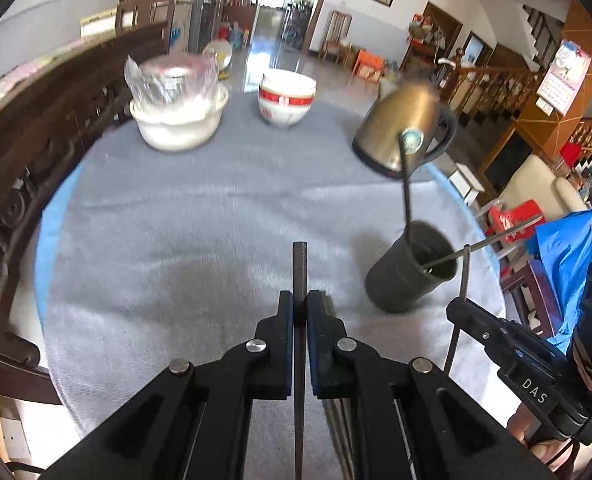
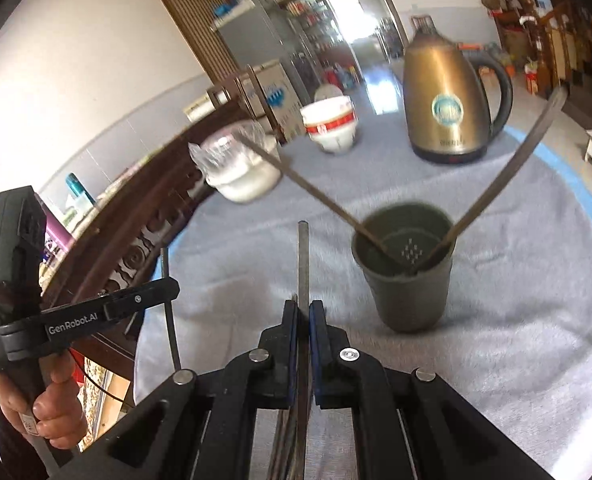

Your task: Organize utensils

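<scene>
Chopsticks, thin dark metal: left tool (image 1: 299, 306) clamps one chopstick (image 1: 299, 268), right tool (image 2: 304, 314) another (image 2: 303, 256); two lean crossed in the grey cup (image 2: 410, 296)

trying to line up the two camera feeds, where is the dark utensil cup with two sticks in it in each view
Left wrist view: the dark round utensil cup sits right of centre on the grey cloth, near the table's right edge.
Right wrist view: the same cup stands right of centre, just beyond the closed tool.
Shared landmark: the gold metal kettle stands behind the cup in both.
</scene>
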Available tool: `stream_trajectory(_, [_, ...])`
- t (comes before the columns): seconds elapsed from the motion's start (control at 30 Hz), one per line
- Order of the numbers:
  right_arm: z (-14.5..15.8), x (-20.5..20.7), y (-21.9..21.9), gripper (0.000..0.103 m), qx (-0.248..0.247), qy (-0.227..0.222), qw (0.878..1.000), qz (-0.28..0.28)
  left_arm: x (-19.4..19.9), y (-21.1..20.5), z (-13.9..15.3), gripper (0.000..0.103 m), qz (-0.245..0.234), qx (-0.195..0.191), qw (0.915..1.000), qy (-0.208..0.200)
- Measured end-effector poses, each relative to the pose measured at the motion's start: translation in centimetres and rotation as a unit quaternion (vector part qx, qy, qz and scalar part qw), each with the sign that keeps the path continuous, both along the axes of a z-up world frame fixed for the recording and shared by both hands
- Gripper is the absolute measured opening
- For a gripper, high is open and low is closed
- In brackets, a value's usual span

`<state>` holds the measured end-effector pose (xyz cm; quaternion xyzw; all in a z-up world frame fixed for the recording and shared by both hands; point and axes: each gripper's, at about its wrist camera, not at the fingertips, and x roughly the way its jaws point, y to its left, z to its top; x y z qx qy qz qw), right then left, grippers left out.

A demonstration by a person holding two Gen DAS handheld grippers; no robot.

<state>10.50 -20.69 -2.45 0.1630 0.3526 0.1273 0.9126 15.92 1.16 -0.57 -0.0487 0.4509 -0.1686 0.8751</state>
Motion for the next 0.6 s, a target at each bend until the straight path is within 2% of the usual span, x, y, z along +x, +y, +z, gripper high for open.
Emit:
stream_trajectory(0.23, [4.1,-1.8,-0.9,0.006,0.016,-0.067,0.998,-0.007,-1.9,-0.2,4.2,0.006,-0.002,-0.015,0.9986,-0.051])
stream_trajectory(0.37, [5.4,-2.6,-1.7,0.006,0.033,-0.101,0.994,-0.020,-2.7,-0.6,5.9,0.006,-0.005,-0.020,0.9969,-0.075])
stream_trajectory(0.6, [7.9,-4.3,-3.6,0.006,0.038,-0.194,0.978,-0.073,-3.9,-1.4,8.1,0.006,-0.007,-0.025,0.9935,-0.111])
